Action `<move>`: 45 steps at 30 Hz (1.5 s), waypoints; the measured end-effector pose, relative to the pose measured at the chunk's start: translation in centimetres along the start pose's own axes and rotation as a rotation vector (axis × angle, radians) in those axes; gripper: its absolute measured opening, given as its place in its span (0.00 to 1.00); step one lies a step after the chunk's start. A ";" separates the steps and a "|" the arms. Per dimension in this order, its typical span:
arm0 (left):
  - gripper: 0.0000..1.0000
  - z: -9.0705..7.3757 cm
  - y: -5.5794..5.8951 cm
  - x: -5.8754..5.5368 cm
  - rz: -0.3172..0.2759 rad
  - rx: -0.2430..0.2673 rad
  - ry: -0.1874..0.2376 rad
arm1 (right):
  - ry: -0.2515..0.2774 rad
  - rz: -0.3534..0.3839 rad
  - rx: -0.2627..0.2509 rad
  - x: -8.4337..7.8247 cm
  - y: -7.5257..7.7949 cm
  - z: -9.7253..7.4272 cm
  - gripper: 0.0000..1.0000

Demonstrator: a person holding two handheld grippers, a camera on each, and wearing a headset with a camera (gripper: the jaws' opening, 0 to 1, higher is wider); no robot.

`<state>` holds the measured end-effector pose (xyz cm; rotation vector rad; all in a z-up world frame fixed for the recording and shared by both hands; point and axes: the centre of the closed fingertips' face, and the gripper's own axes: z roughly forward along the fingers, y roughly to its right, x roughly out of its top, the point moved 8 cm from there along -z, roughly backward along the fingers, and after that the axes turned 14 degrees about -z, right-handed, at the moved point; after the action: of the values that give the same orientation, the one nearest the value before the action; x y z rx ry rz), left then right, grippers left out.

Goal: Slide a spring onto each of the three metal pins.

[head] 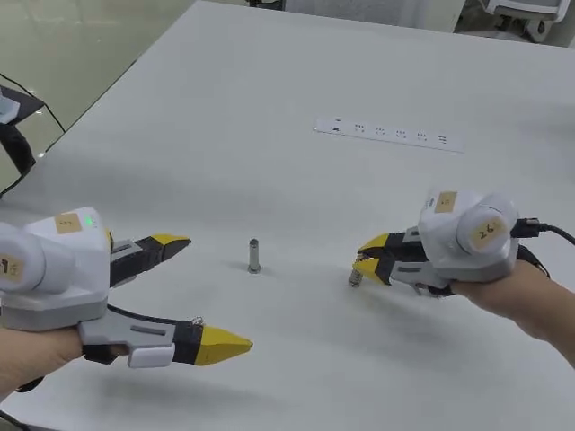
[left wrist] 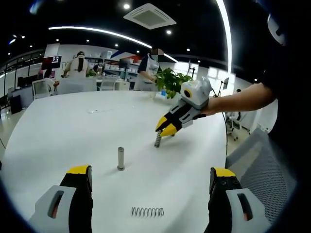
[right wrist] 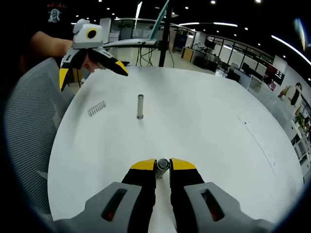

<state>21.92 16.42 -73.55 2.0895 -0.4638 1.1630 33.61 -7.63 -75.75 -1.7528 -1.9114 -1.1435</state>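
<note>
A bare metal pin [head: 254,256] stands upright mid-table, between the two grippers. My right gripper [head: 367,259] is shut on a spring [head: 355,278] that stands upright on the table; in the right gripper view the coil [right wrist: 162,166] sits pinched between the yellow tips [right wrist: 162,164]. I cannot tell if a pin is inside it. My left gripper [head: 202,292] is open at the lower left and holds nothing. A loose spring [left wrist: 147,211] lies flat between its jaws, near the table edge. The left gripper view shows the pin [left wrist: 120,158] ahead and the right gripper [left wrist: 167,126] over its spring [left wrist: 158,140].
A white power strip [head: 388,134] lies flat on the far side of the white table [head: 269,90]. The table's left edge runs diagonally, with floor and cables beyond. People stand behind the table in the left gripper view.
</note>
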 end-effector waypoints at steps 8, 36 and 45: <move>0.98 0.1 0.0 -0.1 -0.001 -0.002 -0.003 | -0.003 -0.006 0.000 0.0 0.1 0.0 0.08; 0.98 -0.2 0.2 0.1 -0.004 -0.004 0.006 | 0.059 0.068 -0.051 1.2 0.0 -1.7 0.17; 0.98 -0.4 0.3 0.2 -0.002 -0.006 0.009 | 0.090 0.102 -0.067 1.5 -0.4 -2.4 0.21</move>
<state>21.64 16.47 -73.12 2.0785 -0.4601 1.1674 32.28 -8.30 -73.27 -1.7794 -1.7301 -1.2405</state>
